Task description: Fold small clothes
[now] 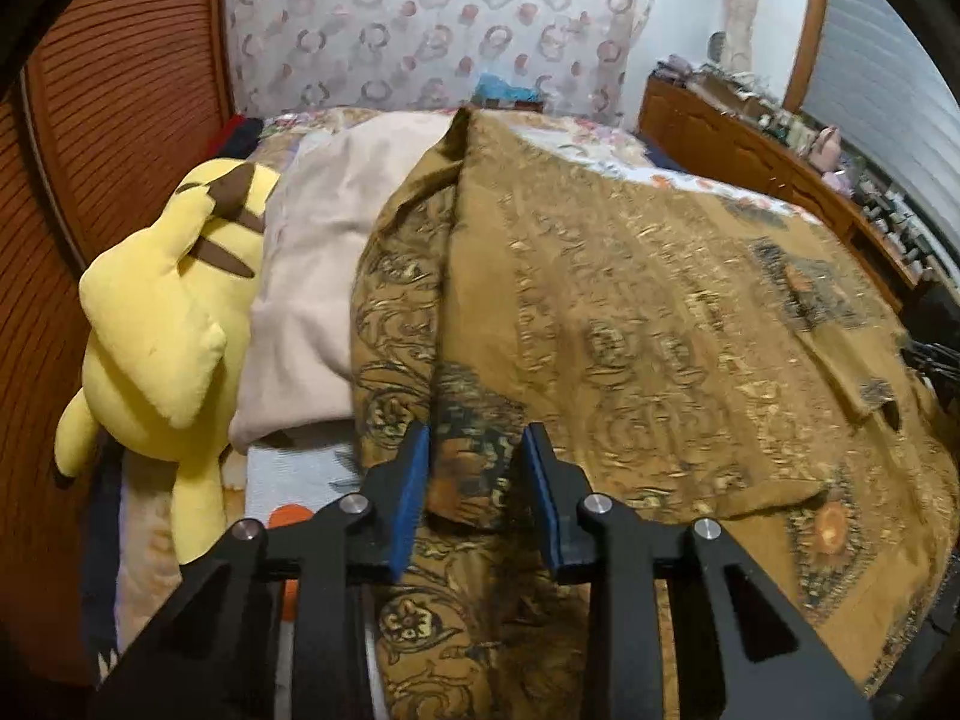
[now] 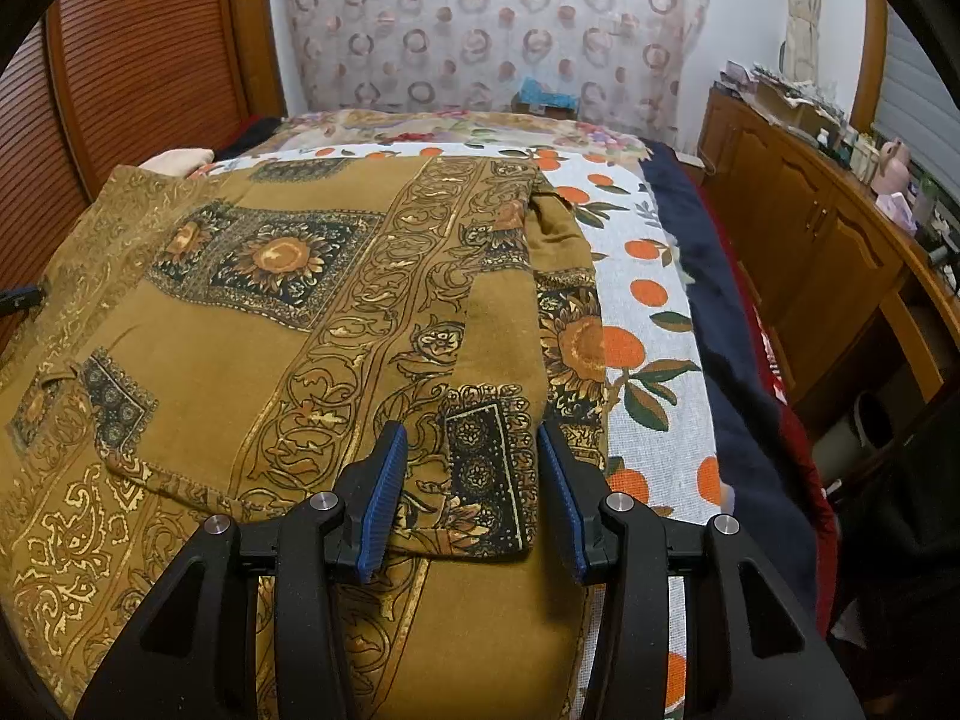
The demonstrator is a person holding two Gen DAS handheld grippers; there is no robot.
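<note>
A bed fills both views, its orange-print cover [image 2: 645, 324] running along the side nearer the wooden cabinets [image 2: 798, 228]. Spread over most of that cover lies the task's garment, a mustard-brown shirt [image 2: 252, 360] printed with scrollwork borders and dark sunflower panels; it lies mostly flat in the right wrist view, with a sleeve [image 2: 510, 312] folded inward on top of the body, its cuff end pointing toward the camera. In the left wrist view the same shirt [image 1: 630, 300] is blurred and a long fold of it rises as a ridge from the gripper toward the far end of the bed. Behind the bed hangs a pale curtain [image 2: 480, 24] patterned with rings, and a reddish slatted wooden panel [image 2: 138, 54] stands at the side away from the cabinets. On that side, next to the shirt, a cream-coloured cloth [image 1: 324, 276] lies rumpled, and beyond it a yellow plush toy [image 1: 162, 324] with brown stripes rests against the panel. The left gripper [image 1: 474, 450] has its blue pads partly closed with a bunched edge of the shirt between them; whether the pads press on the cloth I cannot tell. The right gripper [image 2: 471, 438] stands with its jaws apart, straddling the sleeve's cuff end, the pads clear of the fabric on both sides.
</note>
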